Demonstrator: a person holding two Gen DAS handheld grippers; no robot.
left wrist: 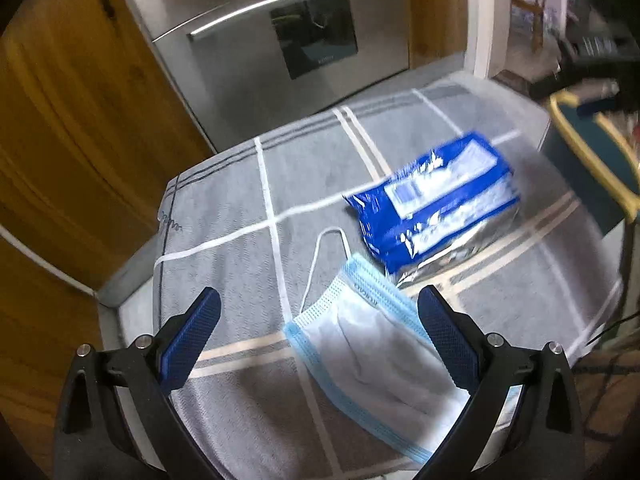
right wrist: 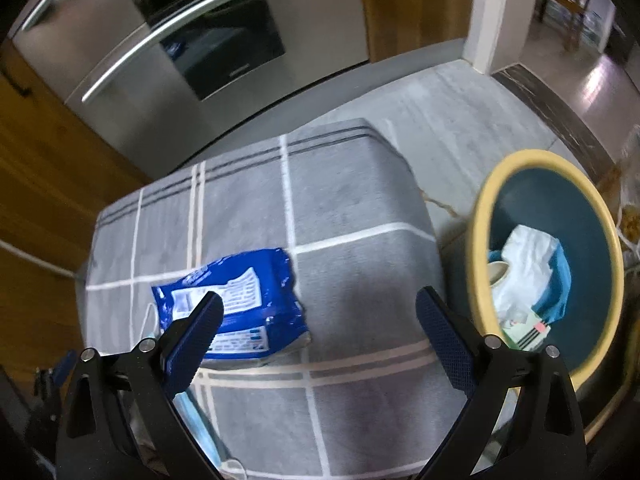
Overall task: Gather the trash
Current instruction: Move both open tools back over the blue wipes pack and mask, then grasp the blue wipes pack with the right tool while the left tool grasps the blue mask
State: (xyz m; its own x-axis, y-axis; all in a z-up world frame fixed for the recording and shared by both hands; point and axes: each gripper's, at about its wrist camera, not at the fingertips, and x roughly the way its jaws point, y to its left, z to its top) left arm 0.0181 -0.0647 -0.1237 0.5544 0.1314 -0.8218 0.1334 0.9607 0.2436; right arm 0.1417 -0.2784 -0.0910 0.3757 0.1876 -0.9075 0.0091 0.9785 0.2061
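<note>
A light blue face mask (left wrist: 372, 352) lies on the grey checked cloth (left wrist: 224, 200) between the fingers of my open left gripper (left wrist: 320, 316), which hovers just above it. A blue and silver foil wrapper (left wrist: 436, 200) lies beyond the mask; it also shows in the right wrist view (right wrist: 236, 304). My right gripper (right wrist: 320, 316) is open and empty above the cloth (right wrist: 352, 208), right of the wrapper. A teal bin with a yellow rim (right wrist: 480, 216) stands on the floor to the right and holds white paper (right wrist: 524, 264) and other trash.
A steel oven front (right wrist: 168, 64) with bar handles and wooden cabinets (left wrist: 60, 120) stand behind the covered surface. The bin rim also shows at the right in the left wrist view (left wrist: 592, 148). Grey floor tiles (right wrist: 460, 120) lie beyond.
</note>
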